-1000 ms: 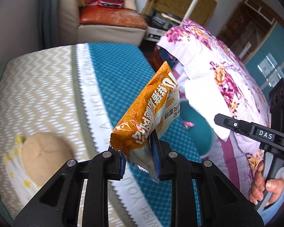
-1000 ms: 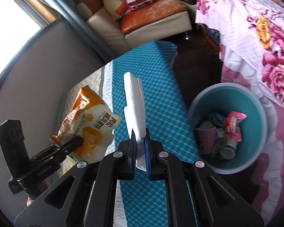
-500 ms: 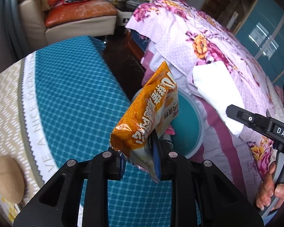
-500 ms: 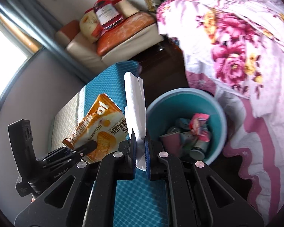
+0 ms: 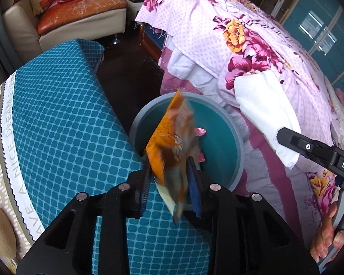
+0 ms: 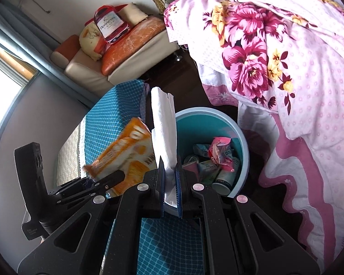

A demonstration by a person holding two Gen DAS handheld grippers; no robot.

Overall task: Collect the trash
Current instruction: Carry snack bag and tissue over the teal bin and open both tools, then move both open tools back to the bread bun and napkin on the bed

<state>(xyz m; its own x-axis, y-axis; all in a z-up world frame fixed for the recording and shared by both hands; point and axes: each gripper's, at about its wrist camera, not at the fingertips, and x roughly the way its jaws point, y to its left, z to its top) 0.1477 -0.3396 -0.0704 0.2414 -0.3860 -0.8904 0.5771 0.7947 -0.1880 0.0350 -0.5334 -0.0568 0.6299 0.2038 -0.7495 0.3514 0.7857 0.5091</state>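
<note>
Loosely, orange wrapper (image 5: 169, 146) sits between opening left gripper (image 5: 169, 183); right gripper (image 6: 170, 178) clamps tissue (image 6: 164, 123).

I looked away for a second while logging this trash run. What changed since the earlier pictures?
Both tongs swung from over the blue-covered table to the teal bin. The left tongs are opening, and the orange snack wrapper, now blurred, sits loose between the pads over the bin. Unchanged: the right tongs stay clamped on the white tissue.

A cream sofa (image 6: 117, 68) stands by the wall, a floral bedspread (image 5: 252, 45) beside dark floor (image 5: 128, 78).
</note>
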